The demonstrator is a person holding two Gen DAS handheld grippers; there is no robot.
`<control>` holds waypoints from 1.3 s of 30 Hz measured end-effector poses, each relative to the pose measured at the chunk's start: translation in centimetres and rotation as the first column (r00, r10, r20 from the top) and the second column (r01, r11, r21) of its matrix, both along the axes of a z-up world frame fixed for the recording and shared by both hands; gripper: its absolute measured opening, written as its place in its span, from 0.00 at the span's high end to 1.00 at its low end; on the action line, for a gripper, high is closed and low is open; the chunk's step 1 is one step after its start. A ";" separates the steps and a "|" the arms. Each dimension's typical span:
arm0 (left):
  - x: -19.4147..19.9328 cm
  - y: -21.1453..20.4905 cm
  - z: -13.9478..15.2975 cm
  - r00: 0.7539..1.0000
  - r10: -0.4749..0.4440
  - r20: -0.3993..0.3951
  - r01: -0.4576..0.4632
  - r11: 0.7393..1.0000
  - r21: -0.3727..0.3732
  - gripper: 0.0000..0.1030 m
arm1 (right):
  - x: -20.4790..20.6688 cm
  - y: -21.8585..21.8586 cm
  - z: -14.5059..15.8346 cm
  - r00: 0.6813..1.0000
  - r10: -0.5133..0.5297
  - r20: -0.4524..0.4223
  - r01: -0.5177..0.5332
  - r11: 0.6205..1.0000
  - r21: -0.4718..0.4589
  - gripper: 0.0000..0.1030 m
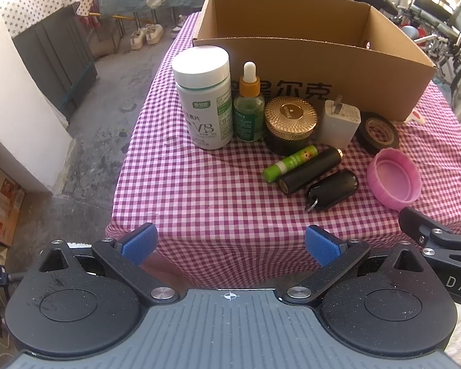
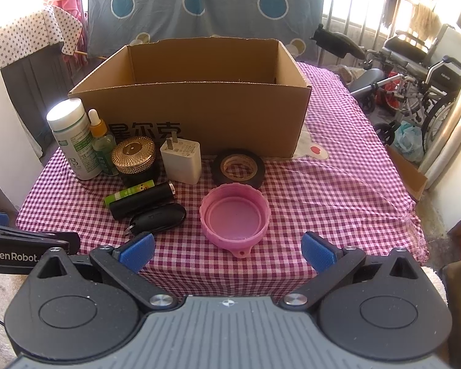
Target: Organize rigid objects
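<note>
An open cardboard box [image 1: 338,70] [image 2: 199,117] stands at the back of the checked table. In front of it stand a white pill bottle [image 1: 204,98] [image 2: 72,138], a dropper bottle [image 1: 249,107] [image 2: 103,147], a gold-lidded jar [image 1: 290,123] [image 2: 135,158], a white charger [image 1: 341,123] [image 2: 181,161] and a black tape roll [image 1: 378,133] [image 2: 238,167]. Nearer lie a green tube [image 1: 290,163] [image 2: 129,195], a black cylinder [image 1: 310,169] [image 2: 143,204], a black key fob [image 1: 333,192] [image 2: 158,220] and a pink lid [image 1: 395,181] [image 2: 235,216]. My left gripper [image 1: 230,244] and right gripper [image 2: 227,250] are open and empty at the table's near edge.
The checked tablecloth [image 1: 199,190] [image 2: 338,190] drops off at the left and near edges. A wheelchair [image 2: 415,70] stands at the right, a covered cabinet [image 1: 46,30] at the left, with concrete floor [image 1: 107,107] between cabinet and table.
</note>
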State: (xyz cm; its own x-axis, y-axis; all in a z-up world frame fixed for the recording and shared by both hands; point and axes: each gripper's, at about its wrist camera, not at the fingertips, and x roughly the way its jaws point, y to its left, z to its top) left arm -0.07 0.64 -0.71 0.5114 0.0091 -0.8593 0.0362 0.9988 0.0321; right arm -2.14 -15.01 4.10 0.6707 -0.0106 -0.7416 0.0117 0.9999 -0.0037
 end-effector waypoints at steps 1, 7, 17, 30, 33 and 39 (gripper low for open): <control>0.0 0.0 0.0 1.000 0.000 0.000 0.000 1.000 0.000 0.00 | 0.0 0.0 0.0 1.000 0.000 0.000 0.000 1.000 0.000 0.00; 0.0 0.0 0.0 1.000 0.001 0.001 -0.001 1.000 0.002 0.00 | 0.0 0.0 0.0 1.000 0.000 0.000 0.000 1.000 0.000 0.00; 0.1 -0.1 0.0 1.000 0.000 -0.003 0.000 1.000 0.001 0.00 | 0.2 -0.1 -0.2 1.000 -0.001 -0.003 0.001 1.000 0.000 0.00; 1.0 -1.4 -0.5 0.998 -0.062 0.012 0.062 0.998 -0.009 0.00 | 1.1 -2.2 -1.7 0.999 -0.047 -0.018 0.048 0.997 0.055 0.00; 1.2 -1.7 -0.7 0.996 -0.087 0.028 0.088 0.995 -0.035 0.00 | 1.0 -3.4 -2.0 0.998 -0.057 -0.007 0.057 0.993 0.102 0.00; 1.4 -2.7 -0.8 0.984 -0.153 0.085 0.160 0.984 -0.078 0.01 | 0.7 -5.6 -2.1 0.998 -0.049 0.049 0.038 0.980 0.194 0.00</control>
State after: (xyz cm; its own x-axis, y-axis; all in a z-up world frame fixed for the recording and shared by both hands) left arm 1.31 -2.06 -1.49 0.5668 -0.1474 -0.8106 0.1933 0.9802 -0.0432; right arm -1.41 -20.61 2.00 0.7116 0.0992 -0.6956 0.0500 0.9803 0.1909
